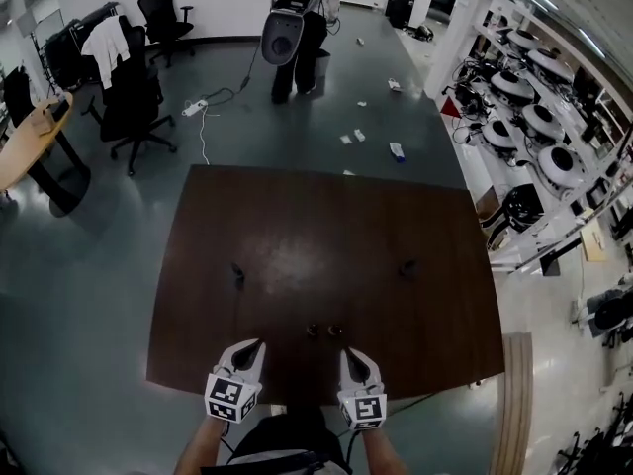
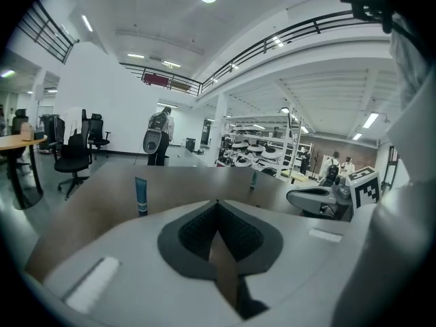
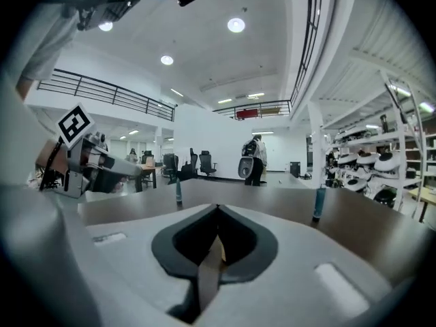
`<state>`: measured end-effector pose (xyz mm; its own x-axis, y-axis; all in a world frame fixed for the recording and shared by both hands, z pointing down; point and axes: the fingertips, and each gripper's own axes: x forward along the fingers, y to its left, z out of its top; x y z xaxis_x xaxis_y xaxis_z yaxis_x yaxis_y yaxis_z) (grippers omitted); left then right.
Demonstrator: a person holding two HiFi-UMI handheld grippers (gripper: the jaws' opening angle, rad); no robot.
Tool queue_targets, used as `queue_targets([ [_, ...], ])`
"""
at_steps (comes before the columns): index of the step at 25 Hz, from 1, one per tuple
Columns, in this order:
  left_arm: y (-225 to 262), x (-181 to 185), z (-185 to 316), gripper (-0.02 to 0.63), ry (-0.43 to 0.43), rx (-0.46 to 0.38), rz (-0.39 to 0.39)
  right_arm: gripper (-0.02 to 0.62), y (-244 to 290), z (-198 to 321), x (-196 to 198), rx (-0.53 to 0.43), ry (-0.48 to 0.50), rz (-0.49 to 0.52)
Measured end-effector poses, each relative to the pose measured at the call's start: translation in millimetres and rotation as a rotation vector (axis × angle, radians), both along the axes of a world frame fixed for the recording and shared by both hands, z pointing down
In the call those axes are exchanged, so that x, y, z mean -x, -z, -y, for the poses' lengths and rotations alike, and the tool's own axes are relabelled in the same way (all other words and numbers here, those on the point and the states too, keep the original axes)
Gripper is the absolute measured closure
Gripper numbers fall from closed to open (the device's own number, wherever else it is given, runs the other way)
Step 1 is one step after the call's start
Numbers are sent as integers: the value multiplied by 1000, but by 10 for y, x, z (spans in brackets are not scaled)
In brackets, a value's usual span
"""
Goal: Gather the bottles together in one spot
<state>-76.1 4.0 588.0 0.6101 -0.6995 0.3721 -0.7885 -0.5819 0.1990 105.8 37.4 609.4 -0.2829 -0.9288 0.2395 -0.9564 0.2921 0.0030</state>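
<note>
Head view: left bottle (image 1: 237,275) and right bottle (image 1: 406,267) well apart on table (image 1: 316,221); nothing gathered yet (left gripper (image 1: 258,344), right gripper (image 1: 347,353) empty, jaws together).

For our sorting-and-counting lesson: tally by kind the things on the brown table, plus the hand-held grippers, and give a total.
Bottles: 2 (left bottle, right bottle)
Small round things, too small to identify: 2 (left round thing, right round thing)
Hand-held grippers: 2 (left hand-held gripper, right hand-held gripper)
Total: 6
</note>
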Motion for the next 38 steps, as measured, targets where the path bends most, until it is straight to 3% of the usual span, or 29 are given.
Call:
queue_targets([
  [7,336,267,-17,607,58,-51,-39,594,480,212,833,-59,132,25],
  [15,617,869,132,607,233,-104,-70,594,790,634,1619,-119,322,53],
  [20,540,1147,183,607,336,-92,-67,592,630,993,1940,-67,398,89],
  [22,487,1248,216,607,370,-87,-66,479,522,1127,2068,-37,424,122],
  [24,430,1342,233,607,402,-79,-63,455,375,1250,2169,-13,434,126],
  [29,303,1539,225,607,475,-46,-62,403,22,1548,2406,55,450,92],
  [38,37,1726,262,607,574,16,-55,373,-514,2000,2450,131,423,4],
])
